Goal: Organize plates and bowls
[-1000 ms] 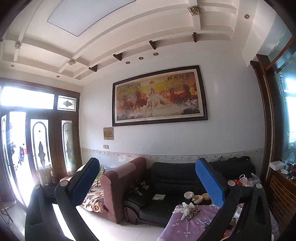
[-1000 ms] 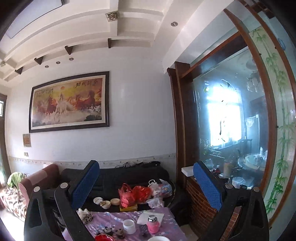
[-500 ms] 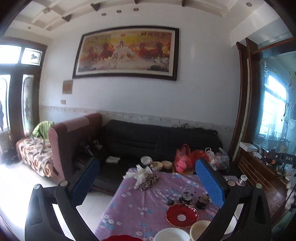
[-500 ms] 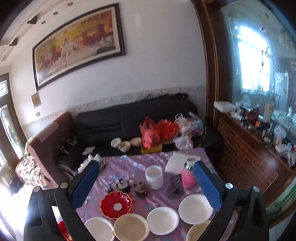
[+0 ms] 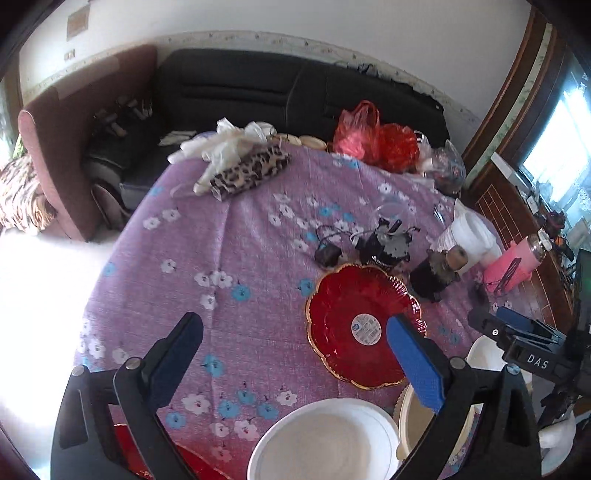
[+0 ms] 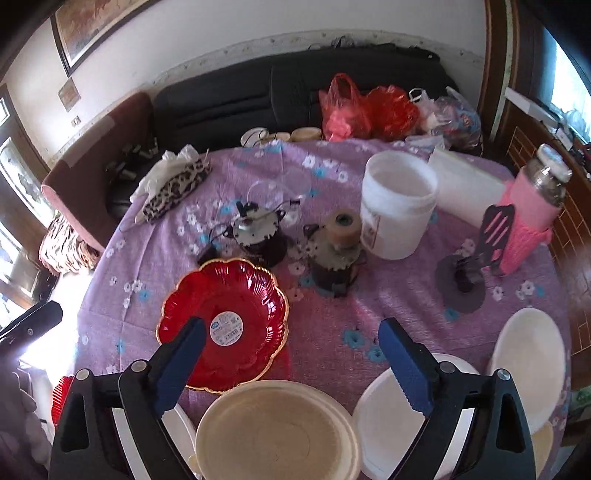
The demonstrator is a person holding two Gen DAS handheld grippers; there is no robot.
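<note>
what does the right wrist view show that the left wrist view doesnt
Only the right wrist view shows the framed picture on the wall, the black phone stand beside the bottle and the whole cream plate nearest the camera. Only the left wrist view shows the right gripper from outside, at its right edge. Both share the red scalloped plate, the white tub, the pink bottle and the leopard-print pouch on the purple flowered cloth.

On the tablecloth [image 6: 388,295], the scalloped plate [image 6: 229,321] is lying left of the two motors [image 6: 336,254], the bucket [image 6: 397,206] is standing behind them, and the cream plate [image 6: 277,432] is sitting nearest.
</note>
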